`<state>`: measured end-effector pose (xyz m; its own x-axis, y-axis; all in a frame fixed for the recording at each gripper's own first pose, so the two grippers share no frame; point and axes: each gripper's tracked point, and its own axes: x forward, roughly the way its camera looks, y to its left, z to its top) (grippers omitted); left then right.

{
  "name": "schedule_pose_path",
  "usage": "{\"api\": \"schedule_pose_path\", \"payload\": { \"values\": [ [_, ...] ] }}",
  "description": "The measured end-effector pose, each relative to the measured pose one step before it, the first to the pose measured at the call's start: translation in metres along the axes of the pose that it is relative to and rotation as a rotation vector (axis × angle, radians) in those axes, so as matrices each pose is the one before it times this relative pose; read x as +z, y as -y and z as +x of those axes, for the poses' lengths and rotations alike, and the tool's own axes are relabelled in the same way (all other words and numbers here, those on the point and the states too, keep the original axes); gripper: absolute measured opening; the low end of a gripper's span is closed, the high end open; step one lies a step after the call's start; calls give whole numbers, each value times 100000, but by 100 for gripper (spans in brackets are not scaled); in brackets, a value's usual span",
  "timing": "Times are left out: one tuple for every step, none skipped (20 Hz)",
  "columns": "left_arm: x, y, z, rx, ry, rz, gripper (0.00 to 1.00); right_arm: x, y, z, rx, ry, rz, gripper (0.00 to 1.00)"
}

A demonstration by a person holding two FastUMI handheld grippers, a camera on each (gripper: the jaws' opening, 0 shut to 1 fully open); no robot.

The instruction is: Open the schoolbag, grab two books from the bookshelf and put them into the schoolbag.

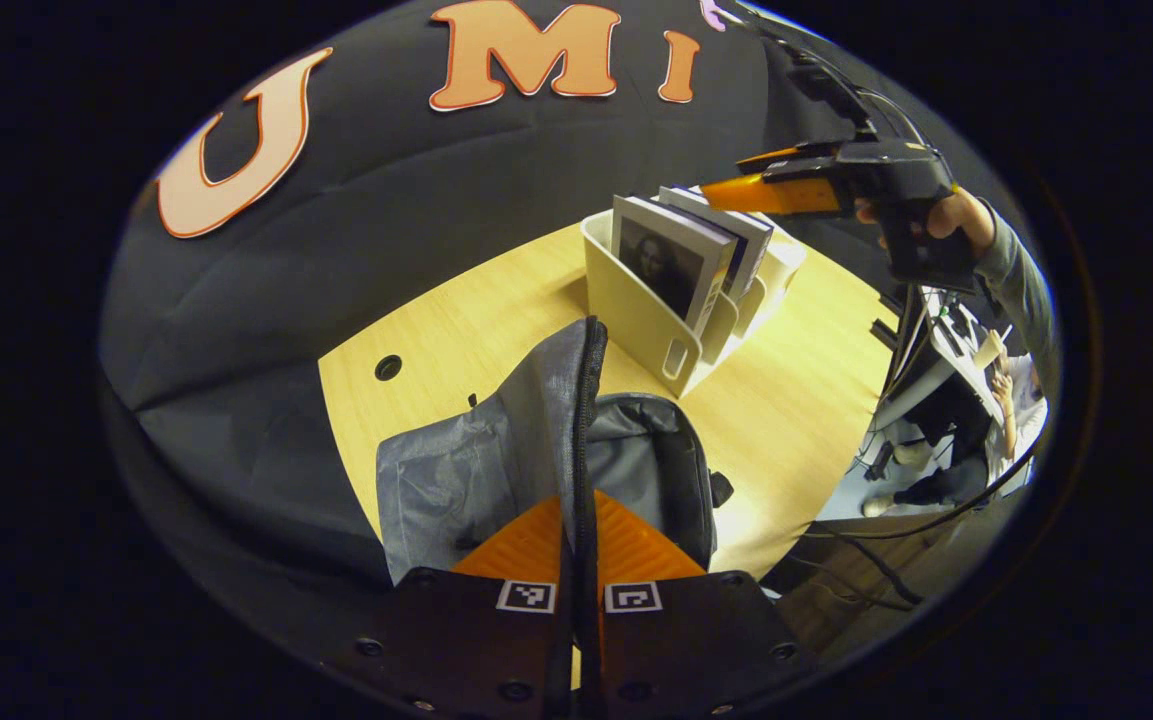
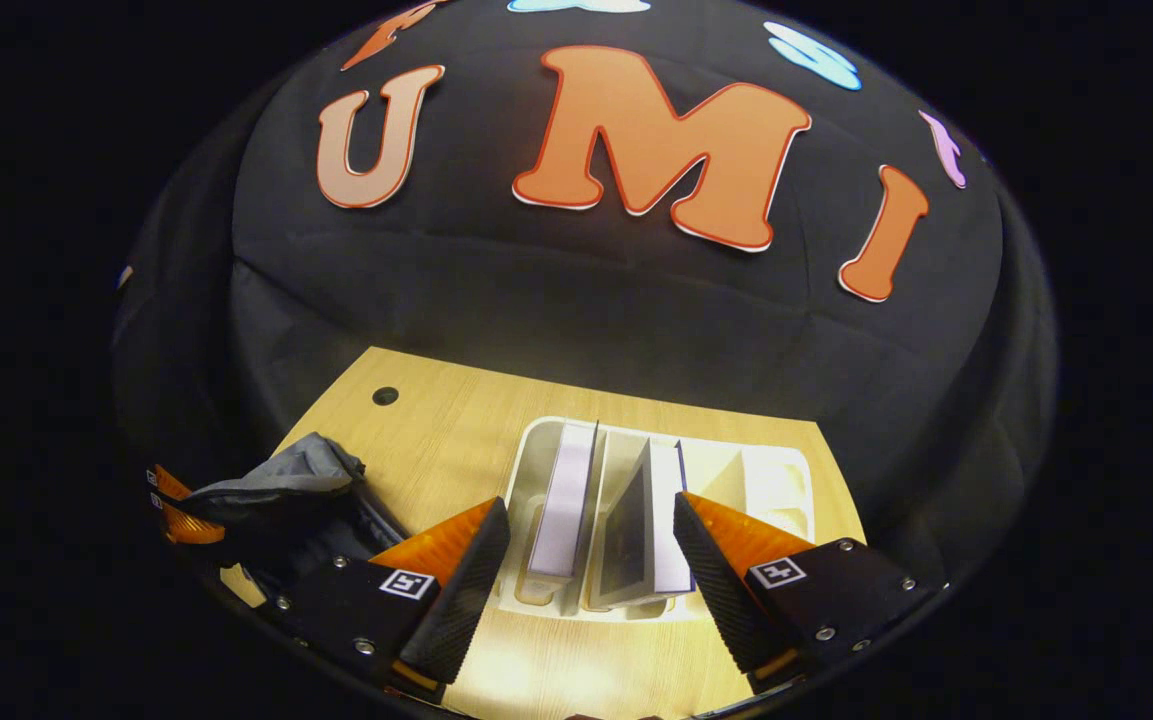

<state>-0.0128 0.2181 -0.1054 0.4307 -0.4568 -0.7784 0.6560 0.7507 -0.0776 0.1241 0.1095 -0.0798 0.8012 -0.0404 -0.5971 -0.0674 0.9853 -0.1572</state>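
Wooden table (image 2: 456,420), left gripper (image 1: 581,560) fingers clamping schoolbag (image 1: 536,440) flap, right gripper (image 2: 591,570) fingers spread above books (image 2: 601,510).

- The schoolbag (image 1: 546,450) sits on the table (image 1: 796,400) near its front edge, on the left side in the right gripper view.
- The bookshelf (image 2: 656,500) stands behind and to the right of it, nearer the table's back edge.
- Two books (image 2: 611,515) stand upright inside the bookshelf, side by side (its right-hand compartments are bare).
- A round hole (image 2: 385,396) lies near the table's back left corner.
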Motion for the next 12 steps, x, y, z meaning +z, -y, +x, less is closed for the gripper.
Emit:
{"api": "schedule_pose_path", "payload": {
  "values": [
    [403, 275, -72, -426, 181, -484, 4, -270, -185, 476, 601, -2668, -834, 98],
    [441, -6, -167, 127, 719, 375, 4, -86, -181, 479, 1007, -2947, -280, 99],
    [394, 194, -232, -27, 511, -1121, 4, 22, 9, 479, 1854, -2542, 499, 98],
    [151, 335, -123, -631, 135, -738, 4, -115, 47, 556, 1478, -3236, 1465, 98],
    [237, 168, -19, -178, 67, -419, 4, -248, -104, 752, 2023, -3432, 1955, 98],
    [83, 89, -6, -11, -78, -233, 4, -41, -93, 794, 1894, -3704, 2320, 98],
    [153, 24, -41, 514, -161, -689, 4, -116, -224, 720, 1895, -3349, 1229, 98],
    [273, -44, -39, 577, -111, -723, 4, -92, 79, 525, 707, -2921, 593, 97],
    [188, -51, 124, 723, -88, -475, 4, -235, 102, 553, 103, -3518, 98, 94],
    [29, 72, 183, 463, -415, -224, 4, -89, 169, 667, -492, -3139, 152, 93],
    [59, 112, 86, 650, -189, -58, 4, -198, 68, 700, 164, -3189, -522, 89],
    [-99, 2, 171, 446, -613, -170, 4, -31, 150, 548, -603, -2748, 155, 86]
  ]
}}
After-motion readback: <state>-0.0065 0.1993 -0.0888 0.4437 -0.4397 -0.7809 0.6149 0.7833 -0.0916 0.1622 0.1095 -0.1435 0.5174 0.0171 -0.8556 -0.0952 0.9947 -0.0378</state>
